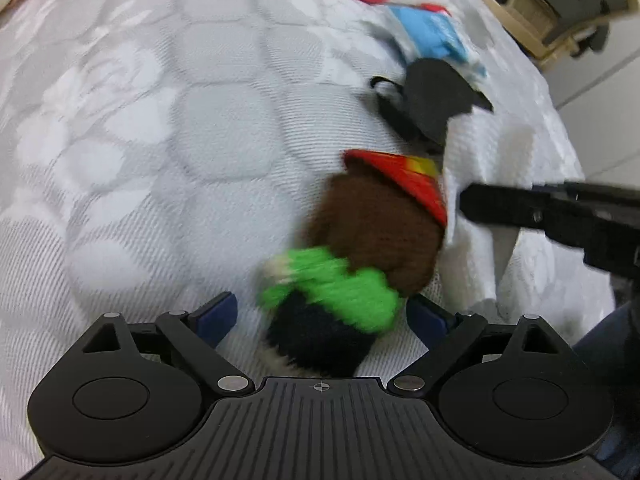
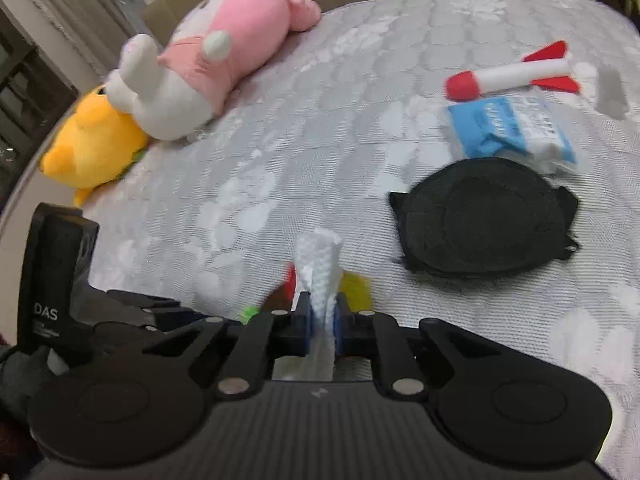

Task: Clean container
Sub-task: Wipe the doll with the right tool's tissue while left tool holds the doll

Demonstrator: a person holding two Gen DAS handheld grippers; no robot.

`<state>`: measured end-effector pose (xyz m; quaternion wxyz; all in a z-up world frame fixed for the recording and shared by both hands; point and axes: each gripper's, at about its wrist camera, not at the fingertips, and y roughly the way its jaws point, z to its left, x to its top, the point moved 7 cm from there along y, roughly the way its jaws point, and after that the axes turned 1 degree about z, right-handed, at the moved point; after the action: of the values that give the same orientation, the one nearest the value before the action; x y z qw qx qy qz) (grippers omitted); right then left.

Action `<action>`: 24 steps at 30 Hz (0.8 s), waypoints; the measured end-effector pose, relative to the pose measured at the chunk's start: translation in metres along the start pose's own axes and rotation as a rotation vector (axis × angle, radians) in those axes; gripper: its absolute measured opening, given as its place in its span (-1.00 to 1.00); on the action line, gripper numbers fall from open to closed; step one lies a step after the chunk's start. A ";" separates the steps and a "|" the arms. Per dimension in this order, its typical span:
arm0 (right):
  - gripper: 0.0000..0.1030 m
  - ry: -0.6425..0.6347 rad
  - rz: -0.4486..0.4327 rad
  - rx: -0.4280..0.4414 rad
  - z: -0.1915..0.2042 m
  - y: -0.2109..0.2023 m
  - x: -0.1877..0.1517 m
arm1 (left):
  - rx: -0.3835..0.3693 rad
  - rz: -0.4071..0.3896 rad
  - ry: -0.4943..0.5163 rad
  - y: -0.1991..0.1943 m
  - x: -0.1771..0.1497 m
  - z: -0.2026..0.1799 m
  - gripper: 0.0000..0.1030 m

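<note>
My left gripper (image 1: 320,316) has its jaws spread around a knitted cup-like container (image 1: 376,216), brown with a red rim, a green band and a dark base, lying tilted on the mattress; whether the pads grip it is unclear. My right gripper (image 2: 320,312) is shut on a folded white paper towel (image 2: 318,268), which sticks up between the blue pads. In the left wrist view the right gripper (image 1: 464,204) comes in from the right, with the towel (image 1: 476,184) against the container's rim.
A grey quilted mattress (image 2: 280,152) carries a black round pad (image 2: 484,220), a blue tissue pack (image 2: 508,128), a red-and-white toy rocket (image 2: 512,76), and pink-white (image 2: 200,68) and yellow (image 2: 92,144) plush toys at far left. A beige chair (image 1: 532,12) stands beyond the mattress edge.
</note>
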<state>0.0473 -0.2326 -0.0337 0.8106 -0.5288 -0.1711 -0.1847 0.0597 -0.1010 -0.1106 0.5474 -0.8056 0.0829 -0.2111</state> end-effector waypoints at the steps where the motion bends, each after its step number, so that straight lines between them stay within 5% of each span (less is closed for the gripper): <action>1: -0.77 -0.006 -0.018 -0.028 -0.002 -0.002 0.001 | 0.031 -0.030 0.035 0.002 0.004 -0.005 0.52; 2: -0.77 -0.006 -0.036 -0.039 -0.005 -0.005 0.003 | 0.082 -0.054 0.088 0.002 0.005 -0.010 0.35; 6: -0.78 0.054 -0.074 -0.037 -0.018 -0.010 0.011 | 0.232 -0.154 0.281 -0.010 0.006 -0.026 0.31; 9: -0.78 0.068 -0.088 -0.049 -0.022 -0.010 0.013 | 0.485 -0.247 0.433 -0.023 0.011 -0.023 0.31; 11: -0.78 0.060 -0.111 -0.035 -0.019 -0.012 0.018 | 0.575 -0.239 0.460 -0.024 0.008 -0.017 0.32; 14: -0.78 0.057 -0.145 0.030 -0.006 -0.012 0.029 | 0.533 -0.167 0.452 -0.009 0.001 -0.018 0.35; 19: -0.78 0.098 -0.111 0.144 0.011 0.014 0.040 | 0.399 -0.150 0.353 -0.017 -0.002 -0.022 0.70; 24: -0.77 0.074 -0.002 -0.028 -0.013 0.045 0.025 | 0.364 -0.149 0.301 -0.015 0.003 -0.020 0.72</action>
<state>0.0919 -0.2310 -0.0623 0.8087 -0.5327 -0.1388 -0.2073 0.0522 -0.1127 -0.0899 0.6480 -0.6570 0.0643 -0.3799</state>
